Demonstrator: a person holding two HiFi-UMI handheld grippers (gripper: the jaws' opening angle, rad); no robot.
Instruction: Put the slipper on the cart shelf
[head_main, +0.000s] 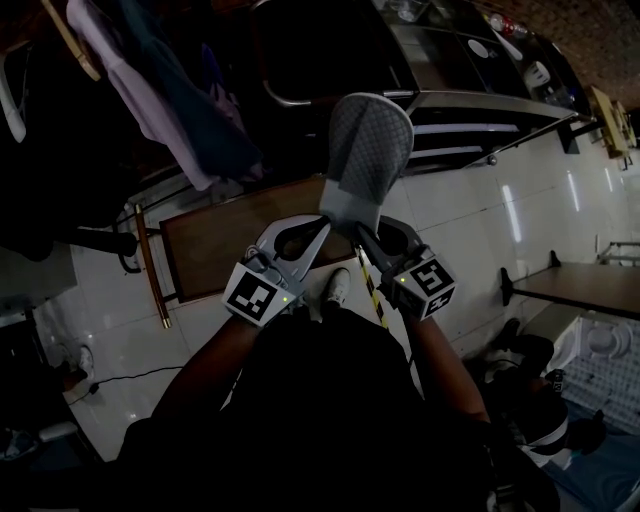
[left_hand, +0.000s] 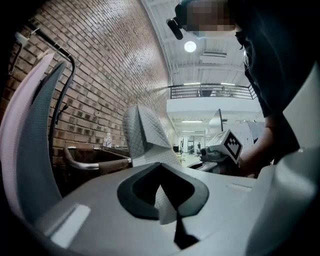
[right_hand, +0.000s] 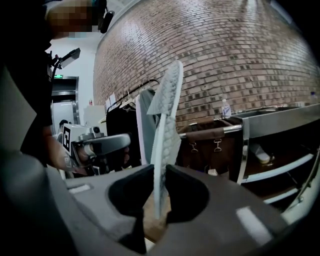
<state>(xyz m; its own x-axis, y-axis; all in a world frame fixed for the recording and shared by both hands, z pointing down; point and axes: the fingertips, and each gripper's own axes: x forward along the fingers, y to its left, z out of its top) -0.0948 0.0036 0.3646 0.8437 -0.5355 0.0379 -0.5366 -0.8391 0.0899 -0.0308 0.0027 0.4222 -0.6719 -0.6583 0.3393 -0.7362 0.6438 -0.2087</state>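
A grey quilted slipper (head_main: 368, 150) stands toe-up in front of me, held by its heel end from both sides. My left gripper (head_main: 322, 226) is shut on a fold of the slipper (left_hand: 145, 137); the fabric runs down between the jaws of the left gripper (left_hand: 161, 175). My right gripper (head_main: 360, 232) is shut on the sole of the slipper (right_hand: 167, 120), seen edge-on between the jaws of the right gripper (right_hand: 160, 175). The metal cart (head_main: 480, 110) with its shelves (right_hand: 272, 172) stands beyond the slipper to the right.
A brown table top (head_main: 215, 245) lies below the grippers on the white tiled floor. Clothes (head_main: 160, 90) hang on a rack at the left. A brown bag (right_hand: 207, 145) hangs on the cart's end rail. A white object (right_hand: 260, 152) lies on a cart shelf.
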